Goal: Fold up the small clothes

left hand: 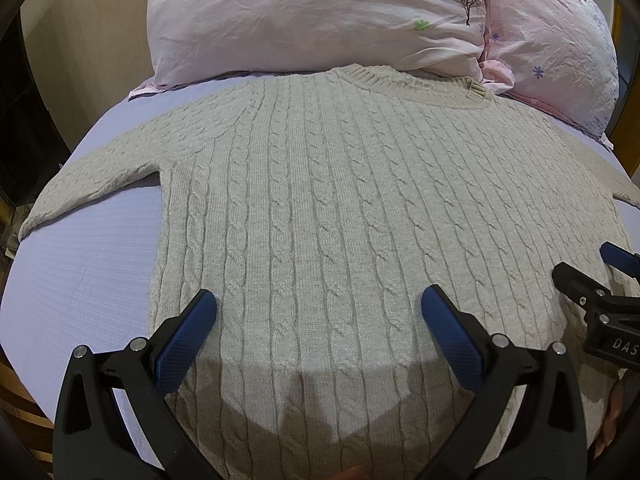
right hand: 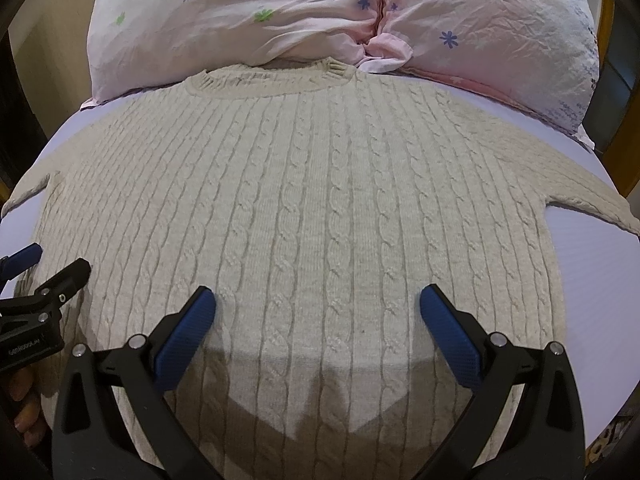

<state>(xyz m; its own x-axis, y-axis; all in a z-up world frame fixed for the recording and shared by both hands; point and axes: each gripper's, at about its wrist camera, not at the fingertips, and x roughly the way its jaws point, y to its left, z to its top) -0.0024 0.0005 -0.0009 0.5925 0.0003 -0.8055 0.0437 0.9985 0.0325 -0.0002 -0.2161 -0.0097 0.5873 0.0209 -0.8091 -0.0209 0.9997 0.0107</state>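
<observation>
A beige cable-knit sweater (left hand: 320, 200) lies flat on the bed, collar toward the pillows and both sleeves spread out sideways. It also fills the right wrist view (right hand: 320, 208). My left gripper (left hand: 319, 300) is open and empty, hovering over the sweater's lower left part. My right gripper (right hand: 318, 298) is open and empty, hovering over the sweater's lower right part. The right gripper shows at the right edge of the left wrist view (left hand: 592, 280). The left gripper shows at the left edge of the right wrist view (right hand: 48, 272). The hem is hidden below the grippers.
A lilac bedsheet (left hand: 88, 264) covers the bed under the sweater. Two pink flowered pillows (left hand: 312, 20) (right hand: 492, 32) lie against the collar at the far end. A wooden bed frame (right hand: 624, 80) and a cream wall (left hand: 92, 40) border the bed.
</observation>
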